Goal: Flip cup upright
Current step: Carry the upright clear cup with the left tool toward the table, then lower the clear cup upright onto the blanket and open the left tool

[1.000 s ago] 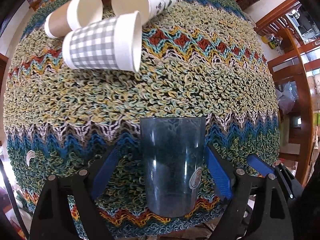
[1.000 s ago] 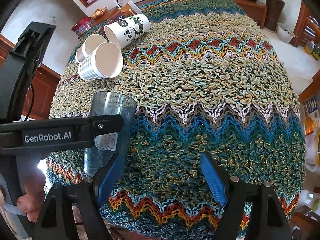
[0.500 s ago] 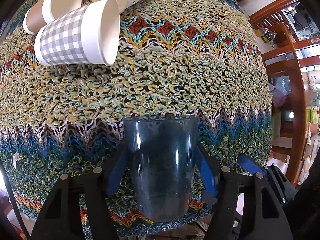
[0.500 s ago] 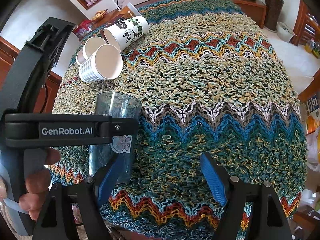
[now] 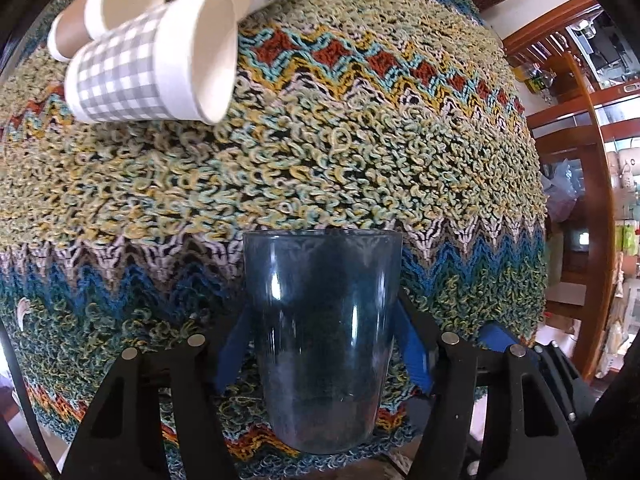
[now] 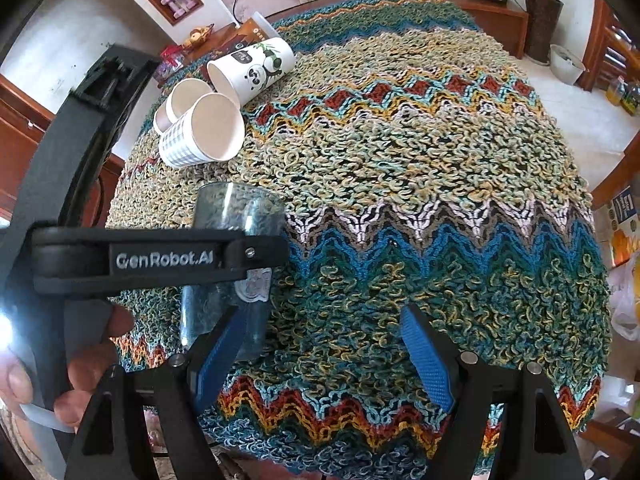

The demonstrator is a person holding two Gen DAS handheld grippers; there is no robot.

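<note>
The left gripper (image 5: 322, 356) has closed from wide open onto the blue cup (image 5: 320, 336), advancing toward 12 o'clock.

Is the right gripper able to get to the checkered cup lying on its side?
Probably yes. The right gripper is open and holds nothing, and bare knitted cloth lies ahead. But the checkered paper cup is off to the left, past the blue plastic cup in the left gripper.

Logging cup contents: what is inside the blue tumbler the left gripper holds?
Nothing visible: through the blue tumbler only the woven cloth shows. The left gripper pads cover its lower sides.
</note>
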